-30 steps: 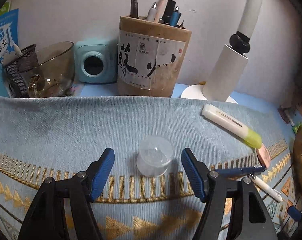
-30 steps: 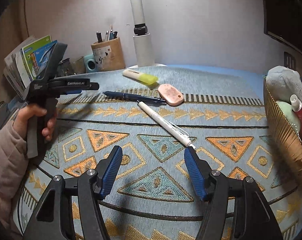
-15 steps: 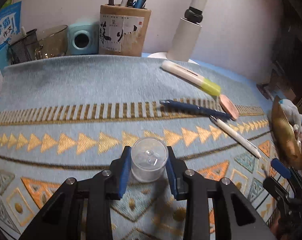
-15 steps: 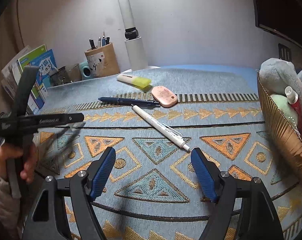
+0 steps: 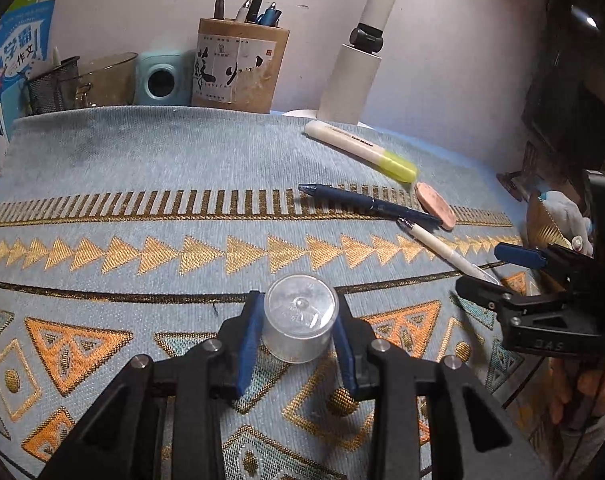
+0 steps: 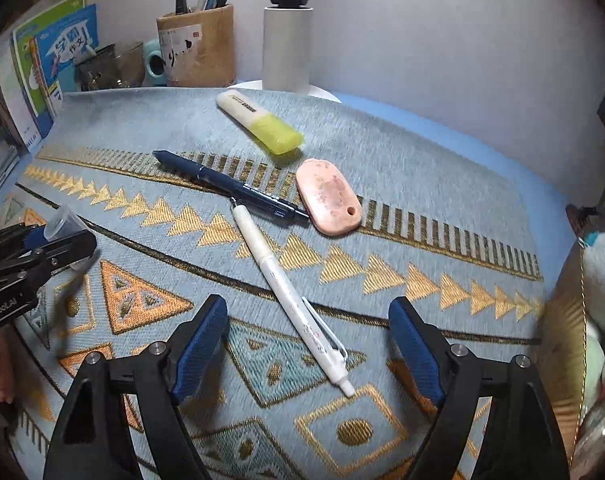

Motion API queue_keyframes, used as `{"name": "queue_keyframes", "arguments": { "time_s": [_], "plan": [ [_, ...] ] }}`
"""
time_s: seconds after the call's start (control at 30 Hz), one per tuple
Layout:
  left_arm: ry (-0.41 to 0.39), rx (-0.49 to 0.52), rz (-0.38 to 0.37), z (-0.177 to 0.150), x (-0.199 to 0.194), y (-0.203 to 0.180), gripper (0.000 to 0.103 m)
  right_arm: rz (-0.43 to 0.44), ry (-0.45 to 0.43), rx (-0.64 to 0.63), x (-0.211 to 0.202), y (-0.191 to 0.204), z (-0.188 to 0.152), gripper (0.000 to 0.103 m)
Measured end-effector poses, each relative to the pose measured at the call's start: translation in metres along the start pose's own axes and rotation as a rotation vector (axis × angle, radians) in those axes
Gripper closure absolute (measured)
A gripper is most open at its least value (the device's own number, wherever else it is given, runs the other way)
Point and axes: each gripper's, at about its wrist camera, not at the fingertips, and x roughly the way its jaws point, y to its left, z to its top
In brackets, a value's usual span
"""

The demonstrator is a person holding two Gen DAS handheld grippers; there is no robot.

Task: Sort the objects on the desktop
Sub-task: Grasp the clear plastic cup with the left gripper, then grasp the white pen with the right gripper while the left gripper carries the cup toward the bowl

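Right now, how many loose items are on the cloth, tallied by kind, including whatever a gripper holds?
Pens: 2, a dark blue pen and a white pen
Highlighters: 1, the yellow highlighter
Erasers: 1, the pink eraser
Clear cups: 1, the clear cup, in the left gripper
Total: 5

Woven cloth mat (image 5: pixel 142 168), clear glossy plastic cup (image 5: pixel 300 322)

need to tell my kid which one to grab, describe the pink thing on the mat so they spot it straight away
Start at the white lamp post, then come forward past the yellow highlighter. Beside its cap lies the pink eraser, flat, rounded and smudged, with a small hole at one end; its neighbours are all long pens.
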Motion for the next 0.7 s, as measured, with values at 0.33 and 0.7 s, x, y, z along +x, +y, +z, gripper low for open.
{"name": "queue_keyframes", "arguments": {
  "time_s": [0.33, 0.7],
  "plan": [
    [0.001, 0.007, 0.005, -0.002, 0.003, -0.002, 0.073, 0.068, -0.032, 0.064, 0.006, -0.008, -0.003, 0.038],
    [0.003, 0.009, -0.001, -0.002, 0.002, -0.002, 0.073, 0.081, 0.014, 0.054, -0.032, 0.012, -0.043, 0.091]
  ]
}}
